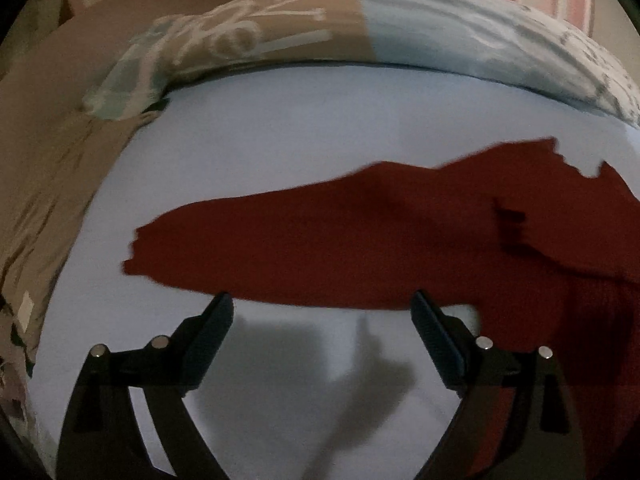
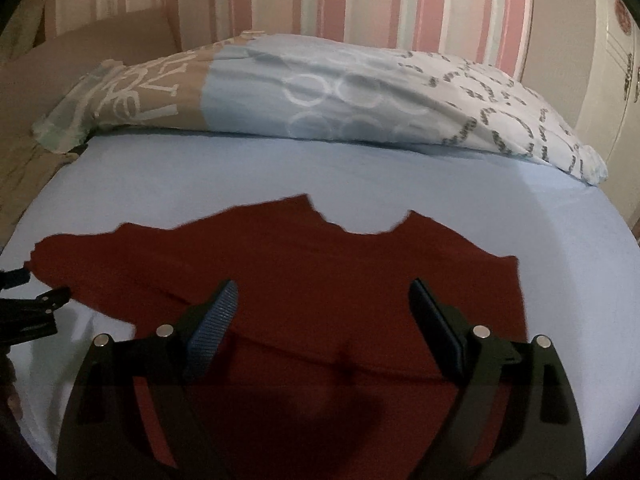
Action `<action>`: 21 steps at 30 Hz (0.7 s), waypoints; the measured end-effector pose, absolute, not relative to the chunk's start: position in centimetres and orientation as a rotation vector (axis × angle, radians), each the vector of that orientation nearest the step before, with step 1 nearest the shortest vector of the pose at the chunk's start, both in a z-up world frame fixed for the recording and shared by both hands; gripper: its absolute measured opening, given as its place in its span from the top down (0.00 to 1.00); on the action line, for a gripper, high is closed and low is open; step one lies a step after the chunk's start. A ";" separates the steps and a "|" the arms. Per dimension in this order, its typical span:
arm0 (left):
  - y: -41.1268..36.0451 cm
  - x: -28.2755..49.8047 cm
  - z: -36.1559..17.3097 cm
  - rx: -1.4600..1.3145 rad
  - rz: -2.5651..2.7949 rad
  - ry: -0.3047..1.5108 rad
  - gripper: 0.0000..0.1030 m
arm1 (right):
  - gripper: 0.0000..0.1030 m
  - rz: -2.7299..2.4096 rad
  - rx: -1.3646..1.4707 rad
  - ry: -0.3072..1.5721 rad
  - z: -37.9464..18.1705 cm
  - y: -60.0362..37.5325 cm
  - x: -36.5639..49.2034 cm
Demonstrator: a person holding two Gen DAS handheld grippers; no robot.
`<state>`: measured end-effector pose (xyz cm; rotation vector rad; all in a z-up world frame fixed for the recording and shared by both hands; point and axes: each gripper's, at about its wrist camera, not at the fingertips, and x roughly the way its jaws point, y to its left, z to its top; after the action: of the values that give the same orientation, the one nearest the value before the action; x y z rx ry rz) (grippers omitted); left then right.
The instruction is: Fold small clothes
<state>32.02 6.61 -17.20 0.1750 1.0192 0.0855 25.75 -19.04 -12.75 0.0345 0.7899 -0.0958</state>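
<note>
Striped pink-and-cream wall [image 2: 360, 4] behind, a patterned pillow [image 2: 340, 96] across the head of the bed, and a pale blue sheet [image 2: 440, 200] serving as the work surface. On that sheet lies the red garment [image 2: 304, 272], spread mostly flat with its neckline toward the pillow and one long sleeve [image 1: 248, 240] reaching out to the left side. The left gripper [image 1: 322, 308] hangs just short of the sleeve's near edge, fingers spread wide and holding nothing. The right gripper [image 2: 323, 300] hovers over the body of the garment, also spread and empty; in its view the left tool shows at the frame's left edge, near the sleeve end.

Risks, as I judge them: the knit looks soft and limp, so a pinch that takes only the top layer could drag one ply and leave the layer beneath bunched on the sheet. A fold line already runs across the lower body (whether it is a tidy crease or a ruck is hard to tell in this dim light), and lifting from there might skew the fold. The sheet itself could be caught along with the cloth if the fingers press in too deep, and uneven pulls from the two hands would leave the sleeve crooked
</note>
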 end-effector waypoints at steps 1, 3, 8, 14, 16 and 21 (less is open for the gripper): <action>7.9 32.0 -17.1 0.169 0.098 1.020 0.11 | 0.15 -0.093 0.040 0.791 -12.6 -18.3 25.9; 10.4 32.2 -16.9 0.153 0.113 1.029 0.11 | 0.15 -0.092 0.051 0.795 -12.4 -16.6 26.4; 15.3 32.5 -16.7 0.137 0.149 1.025 0.11 | 0.14 -0.049 0.043 0.786 -12.0 -11.2 27.5; 21.2 33.7 -17.3 0.014 0.131 1.046 0.11 | 0.14 0.011 0.004 0.779 -12.7 -5.7 28.9; 22.7 33.9 -17.4 -0.008 0.130 1.035 0.11 | 0.14 0.034 -0.014 0.786 -13.1 -4.2 29.4; 25.9 34.0 -18.8 -0.113 0.096 1.031 0.11 | 0.14 0.075 -0.067 0.787 -13.9 -1.9 30.3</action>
<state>34.00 25.94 -18.79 -0.1127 1.0306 0.0959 30.26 -1.94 -13.93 -0.0668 0.7875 0.0753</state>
